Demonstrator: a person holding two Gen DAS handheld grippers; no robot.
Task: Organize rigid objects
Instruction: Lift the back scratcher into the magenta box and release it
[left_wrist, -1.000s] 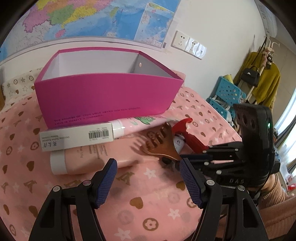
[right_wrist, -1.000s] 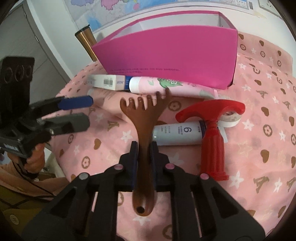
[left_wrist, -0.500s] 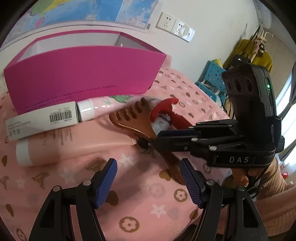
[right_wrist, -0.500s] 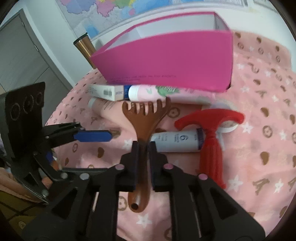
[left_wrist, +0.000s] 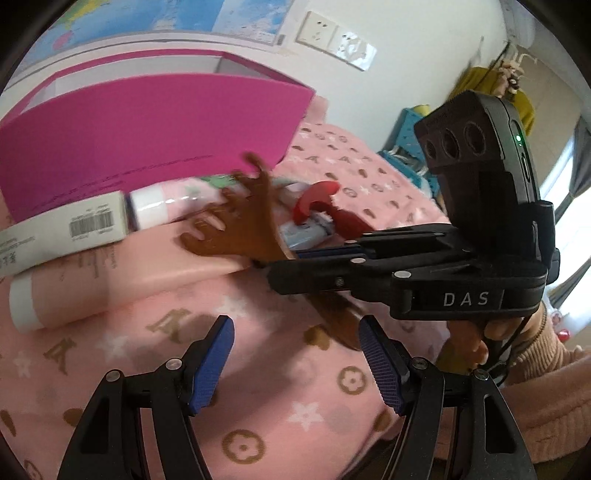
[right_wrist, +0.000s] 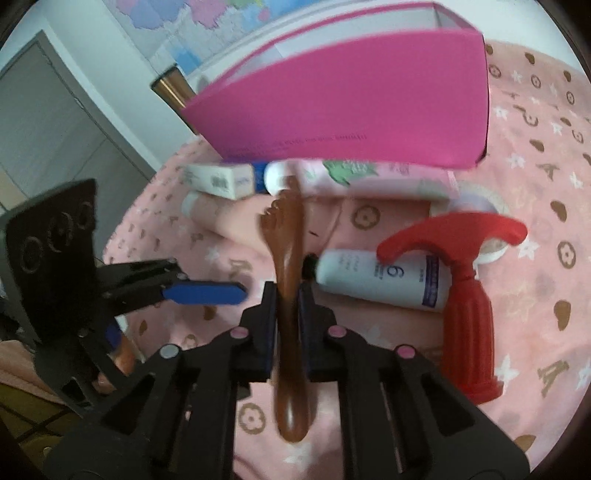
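Note:
My right gripper is shut on the handle of a brown wooden hand-shaped scratcher, held just above the pink blanket and turned on edge. Its clawed head points at the open magenta box, close to its front wall. My left gripper is open with nothing between its blue pads. It hovers low over the blanket just left of the right gripper. In the right wrist view the left gripper reaches in from the left beside the scratcher.
Along the magenta box lie a white barcoded carton, a pink tube and a green-printed tube. To the right lie a white tube, a red-handled tool and a tape roll.
The right gripper has rolled the scratcher from flat onto its edge and carried it toward the box. The left gripper has sunk lower and closer to the right gripper.

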